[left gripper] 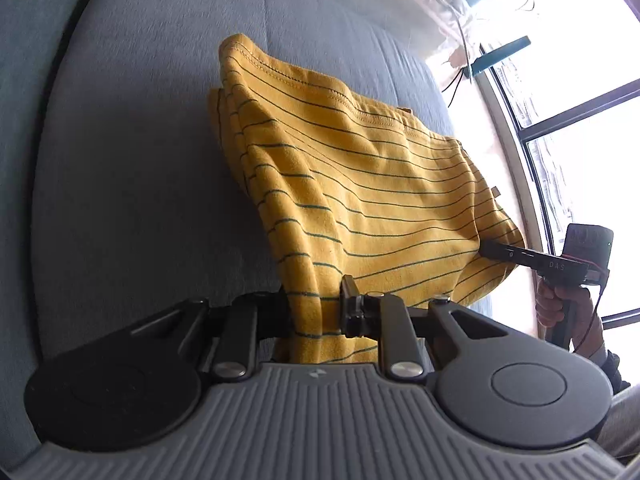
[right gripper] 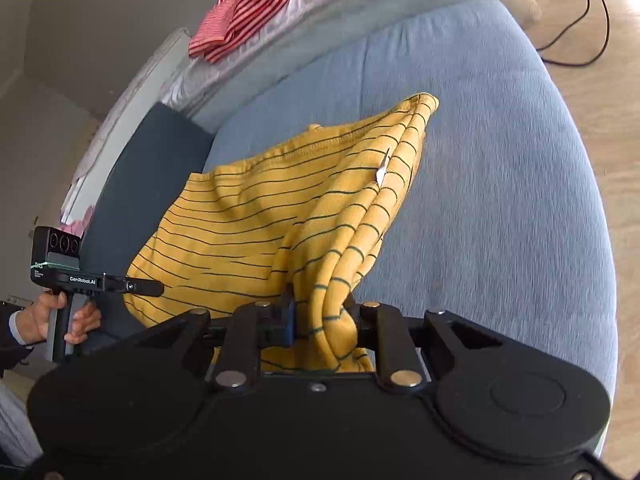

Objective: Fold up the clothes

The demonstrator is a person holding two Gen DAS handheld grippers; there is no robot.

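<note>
Behind right tongs [right gripper: 316, 320], red striped cloth [right gripper: 244, 12]

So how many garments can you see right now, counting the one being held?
2. The yellow striped shirt hangs between both grippers over the blue sofa; a red striped garment lies behind the sofa. Others may be hidden.

The yellow striped shirt [left gripper: 352, 184] hangs stretched between both grippers, filling the middle of the blue sofa seat [right gripper: 500, 168]. Bare cushion lies open at 3 o'clock in the right wrist view and at 9 o'clock in the left. A dark cushion [right gripper: 136, 184] blocks 9 o'clock. A red striped garment [right gripper: 244, 12] lies at 11 o'clock.
</note>
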